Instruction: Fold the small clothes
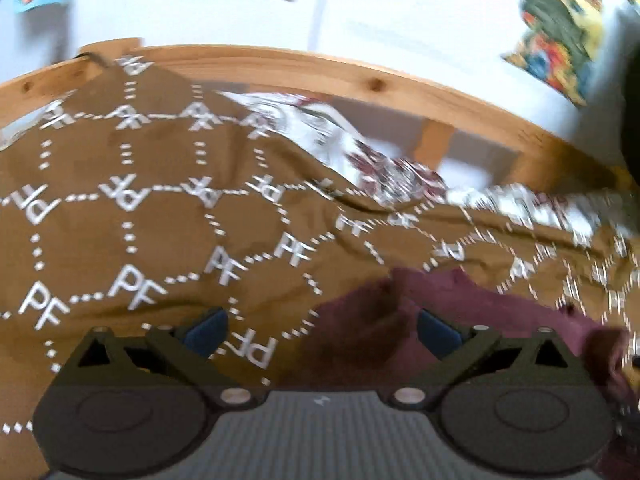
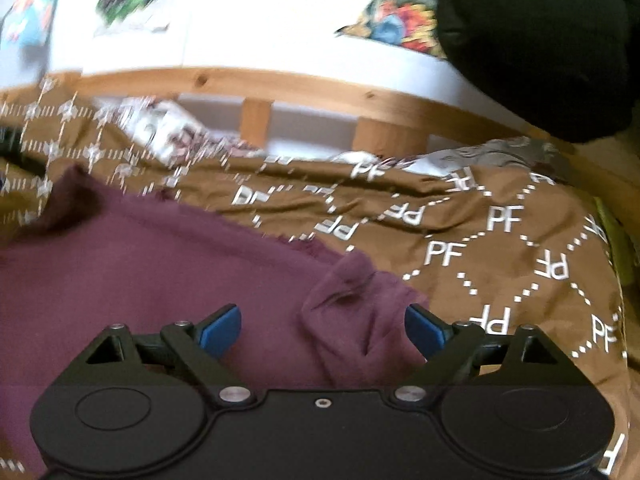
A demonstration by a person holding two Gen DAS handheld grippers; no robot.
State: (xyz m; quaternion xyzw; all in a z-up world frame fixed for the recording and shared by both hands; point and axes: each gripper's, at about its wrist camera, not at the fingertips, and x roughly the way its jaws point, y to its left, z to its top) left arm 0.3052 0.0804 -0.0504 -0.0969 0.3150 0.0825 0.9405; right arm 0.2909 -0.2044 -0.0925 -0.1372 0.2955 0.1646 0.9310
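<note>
Left wrist view: brown bedcover [image 1: 152, 216] with white "PF" lettering and dotted hexagon lines fills 9 to 12 o'clock, lying on a bed. Left tongs [image 1: 322, 330] spread wide, blue pads [image 1: 206, 334] well apart, nothing gripped. Under and between them the cover sits at 7 o'clock and a maroon garment [image 1: 460, 312] at 5 o'clock, lying loose on the cover, bunched near the right pad. Wooden bed rail [image 1: 320, 68] curves across at 12 o'clock, with a white-and-red patterned cloth [image 1: 360, 148] rumpled below it at 1 o'clock. White wall [image 1: 400, 12] beyond, colourful pictures [image 1: 560, 28] at 2 o'clock, blurred.

Right wrist view: maroon garment [image 2: 140, 272] covers 8 to 10 o'clock, mostly flat, frayed-looking upper edge running diagonally. Right tongs [image 2: 322, 330] wide open, blue pads [image 2: 222, 328] apart; a raised crumpled fold of the garment [image 2: 360, 308] stands between them nearer the right pad, pads not pressing on it as far as I can tell. Brown bedcover [image 2: 520, 248] at 2 to 4 o'clock. Bed rail [image 2: 280, 80] at 12 o'clock, slats below it. A black bulky shape [image 2: 532, 40] at 1 o'clock, hanging over the rail; can't tell what it is. Grey cloth [image 2: 500, 152] just beneath it. Both frames motion-blurred.
</note>
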